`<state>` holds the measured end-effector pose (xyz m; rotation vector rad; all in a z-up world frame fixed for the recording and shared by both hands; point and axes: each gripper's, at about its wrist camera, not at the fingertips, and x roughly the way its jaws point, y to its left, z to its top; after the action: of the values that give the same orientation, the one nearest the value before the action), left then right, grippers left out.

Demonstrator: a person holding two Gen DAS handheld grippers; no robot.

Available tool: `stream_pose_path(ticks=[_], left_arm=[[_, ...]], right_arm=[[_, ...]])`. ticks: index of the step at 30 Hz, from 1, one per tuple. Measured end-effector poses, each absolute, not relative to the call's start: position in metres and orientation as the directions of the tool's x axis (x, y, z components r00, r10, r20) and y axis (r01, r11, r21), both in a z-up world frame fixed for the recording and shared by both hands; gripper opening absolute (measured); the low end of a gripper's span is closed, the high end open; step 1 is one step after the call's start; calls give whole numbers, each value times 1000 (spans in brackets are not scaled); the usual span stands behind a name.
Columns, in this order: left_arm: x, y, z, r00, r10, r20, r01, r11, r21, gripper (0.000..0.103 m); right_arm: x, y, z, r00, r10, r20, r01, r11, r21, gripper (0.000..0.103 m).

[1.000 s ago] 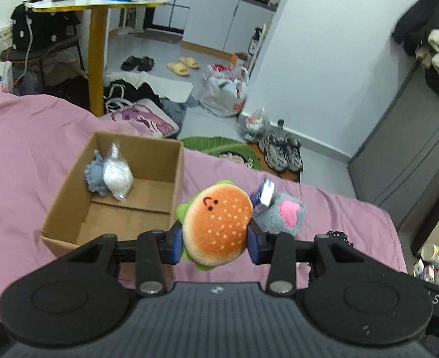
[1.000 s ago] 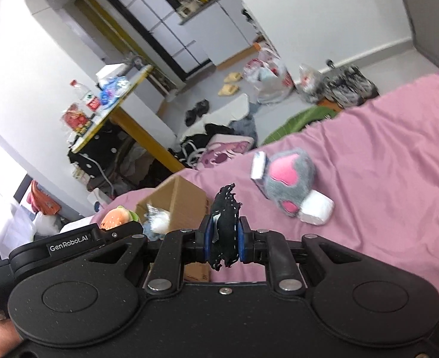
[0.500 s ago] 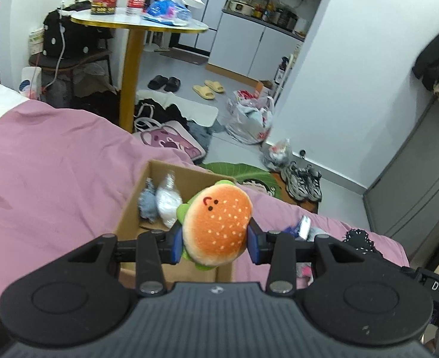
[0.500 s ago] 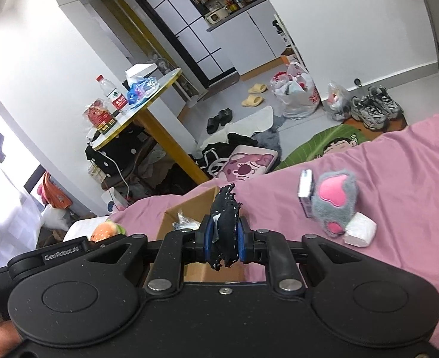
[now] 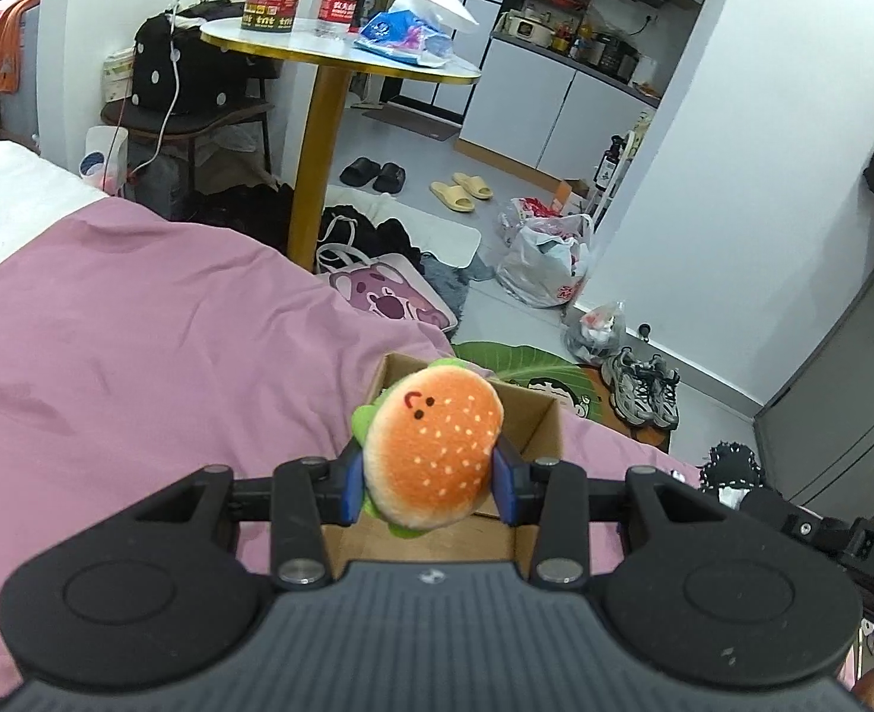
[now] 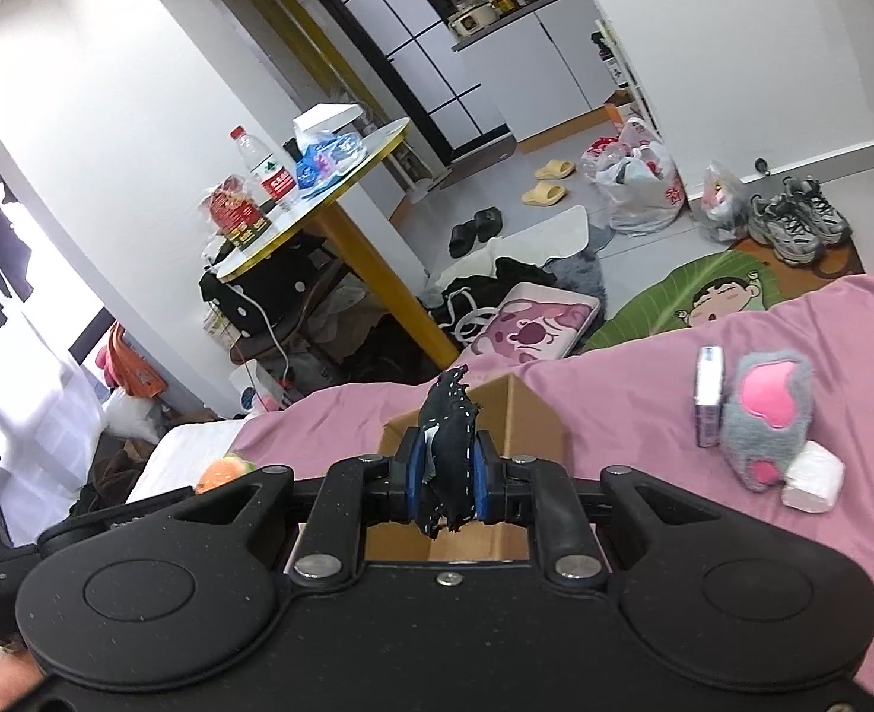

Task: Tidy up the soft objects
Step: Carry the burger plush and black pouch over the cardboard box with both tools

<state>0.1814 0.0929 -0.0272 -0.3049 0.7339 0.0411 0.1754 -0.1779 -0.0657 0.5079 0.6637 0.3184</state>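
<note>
Left gripper (image 5: 431,483) pinching burger plush (image 5: 431,454), right gripper (image 6: 447,489) pinching black scrunchie (image 6: 447,463), both over cardboard box (image 6: 531,415). Tip imo: lower inside walls, then spread fingers.

1. Both views were bright and evenly lit by daylight.
2. In the right wrist view, a window (image 6: 15,273) at nine o'clock was blown out to white glare.
3. Fisheye distortion curved walls near the edges.
4. Shadows stayed soft; focus was sharp, without motion blur.

The burger plush (image 5: 434,454) hides the box (image 5: 540,421) interior.
</note>
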Motion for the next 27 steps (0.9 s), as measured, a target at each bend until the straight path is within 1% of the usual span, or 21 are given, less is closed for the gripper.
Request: stream_pose_path(ticks=[11,18,22,27], left_arm=[[215,103,-52,711,-49,-702,-203,941,-271,40],[233,100,-79,670,-50,-741,-192,952,-238,40],[245,98,-96,634,-33,-773,-198,959,-203,41],[255,93,-110,600,-23,-800,-192,966,-172,41]], right_arm=[[192,-149,-69,757,422,-500,-124,843,524,17],[204,-141,-74,750,428,-504,-135,845,518,17],[214,-136,-80,745,419,-519,-143,860,489,17],[226,-132,-92,728,424,-539,-128,856,501,17]])
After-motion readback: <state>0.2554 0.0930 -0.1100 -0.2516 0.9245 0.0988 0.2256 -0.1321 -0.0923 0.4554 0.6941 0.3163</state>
